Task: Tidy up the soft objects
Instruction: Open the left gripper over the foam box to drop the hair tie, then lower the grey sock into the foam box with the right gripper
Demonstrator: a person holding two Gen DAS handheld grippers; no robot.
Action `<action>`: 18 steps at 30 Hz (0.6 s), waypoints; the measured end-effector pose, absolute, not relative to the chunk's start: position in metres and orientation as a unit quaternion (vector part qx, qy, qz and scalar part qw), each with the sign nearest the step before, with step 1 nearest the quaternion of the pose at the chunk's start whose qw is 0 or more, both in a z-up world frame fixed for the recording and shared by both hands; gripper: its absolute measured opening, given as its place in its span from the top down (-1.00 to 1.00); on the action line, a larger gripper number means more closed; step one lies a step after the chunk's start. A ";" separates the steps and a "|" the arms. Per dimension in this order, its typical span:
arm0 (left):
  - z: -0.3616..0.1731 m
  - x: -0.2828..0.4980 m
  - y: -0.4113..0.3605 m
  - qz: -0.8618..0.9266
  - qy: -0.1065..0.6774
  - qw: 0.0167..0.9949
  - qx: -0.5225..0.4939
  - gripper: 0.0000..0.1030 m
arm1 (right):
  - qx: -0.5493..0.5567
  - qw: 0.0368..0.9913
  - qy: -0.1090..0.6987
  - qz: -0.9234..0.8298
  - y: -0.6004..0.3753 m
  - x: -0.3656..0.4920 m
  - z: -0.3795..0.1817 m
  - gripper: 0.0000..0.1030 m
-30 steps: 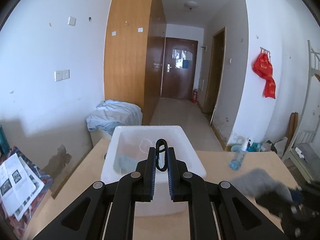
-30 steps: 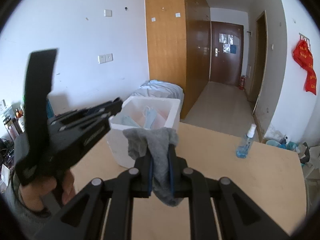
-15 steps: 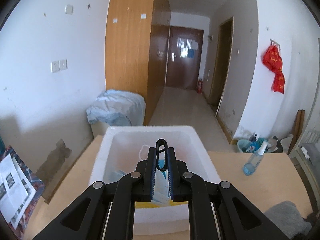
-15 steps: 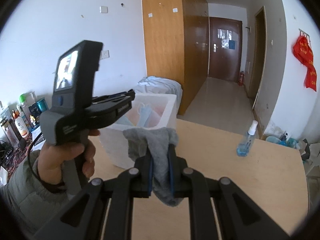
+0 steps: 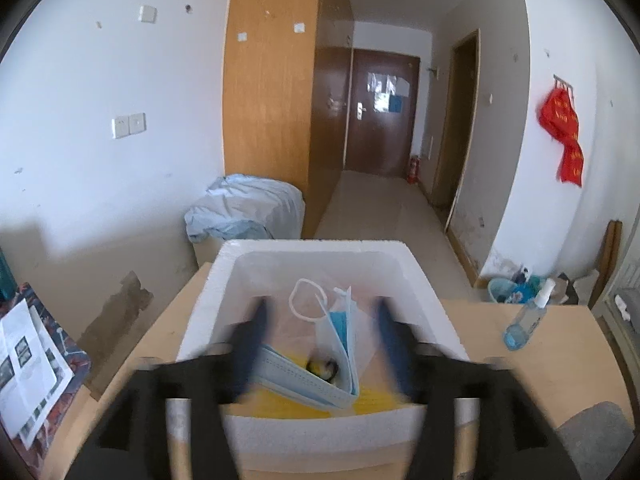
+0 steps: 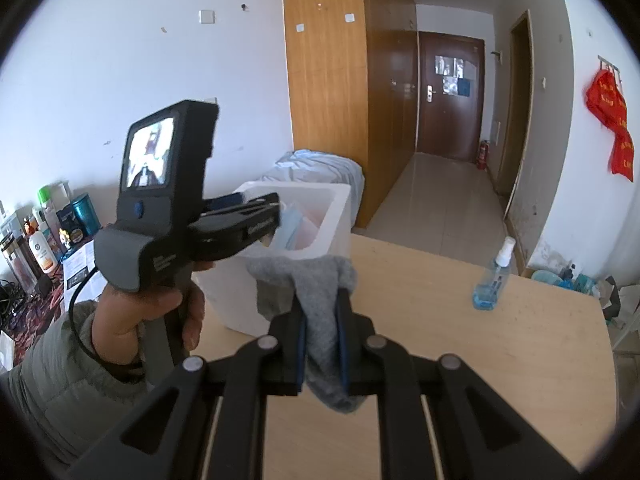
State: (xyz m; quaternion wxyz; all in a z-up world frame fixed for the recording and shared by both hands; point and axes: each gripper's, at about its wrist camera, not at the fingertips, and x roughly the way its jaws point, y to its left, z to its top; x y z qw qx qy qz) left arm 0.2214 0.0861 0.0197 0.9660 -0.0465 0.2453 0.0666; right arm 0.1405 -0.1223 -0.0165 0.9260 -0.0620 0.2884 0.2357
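Two fingers of your left tool [image 5: 320,344] stand spread, blurred, above the foam box [image 5: 320,246] at the tabletop's far left corner; a face mask [image 5: 340,344] lies inside. Your right tool [image 6: 322,324] clenches the gray sock [image 6: 320,304]; bring it fully over the rim before releasing.

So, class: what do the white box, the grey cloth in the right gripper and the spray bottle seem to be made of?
White box: probably foam, with thick matte walls and a slightly grainy rim.
Grey cloth: soft fuzzy fabric, perhaps fleece or knit; it droops limply from the right gripper.
Spray bottle: clear, glossy, likely plastic; blue liquid shows through.
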 end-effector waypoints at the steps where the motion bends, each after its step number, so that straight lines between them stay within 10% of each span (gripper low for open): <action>1: 0.022 0.217 0.087 0.071 0.231 0.969 -0.047 -0.69 | -0.062 0.926 0.288 0.236 -0.122 0.140 -0.016 0.69; 18: 0.036 0.178 0.097 0.110 0.184 0.975 -0.052 -0.86 | -0.061 0.928 0.283 0.233 -0.125 0.139 -0.013 0.69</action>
